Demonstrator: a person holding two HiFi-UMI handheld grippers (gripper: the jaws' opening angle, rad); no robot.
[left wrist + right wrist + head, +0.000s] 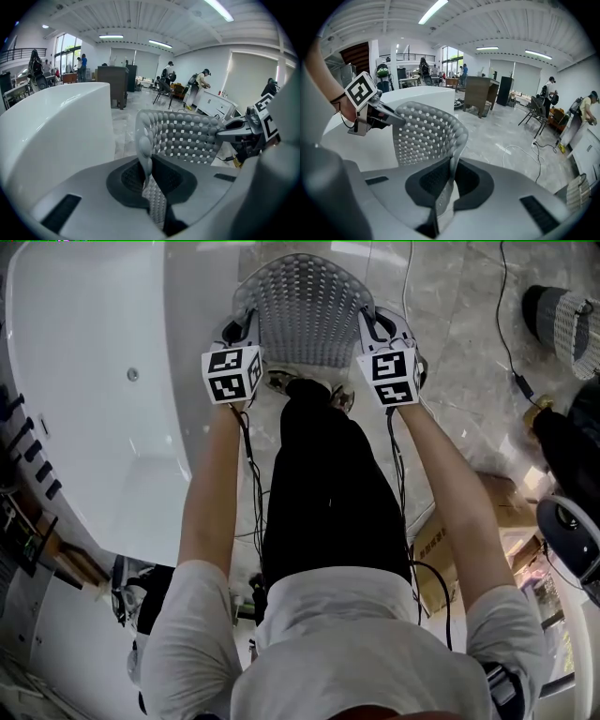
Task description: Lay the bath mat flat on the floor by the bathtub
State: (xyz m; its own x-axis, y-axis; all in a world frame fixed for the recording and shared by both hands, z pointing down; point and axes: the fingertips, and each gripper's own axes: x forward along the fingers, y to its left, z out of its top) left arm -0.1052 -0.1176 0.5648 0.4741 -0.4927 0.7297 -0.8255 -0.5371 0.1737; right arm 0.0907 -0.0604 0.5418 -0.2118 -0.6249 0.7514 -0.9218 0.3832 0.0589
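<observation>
- My left tongs (242,332) are clamped on the left edge of the bath mat (305,306), with the pads pinching the gray studded sheet.
- My right tongs (386,329) grip its right edge the same way (both marker cubes face up at me).
- The mat spans the gap between the two tongs, bowed and held up off the floor (450,362), just beyond my black trousers (323,484).
- The white bathtub (84,390) sits just beside the mat, on my left.
- A cardboard box (439,554) lies on the floor by my right arm.
- Far across the room, a dark cabinet (480,96) stands on the marbled floor, and people (199,86) work at a white counter.
</observation>
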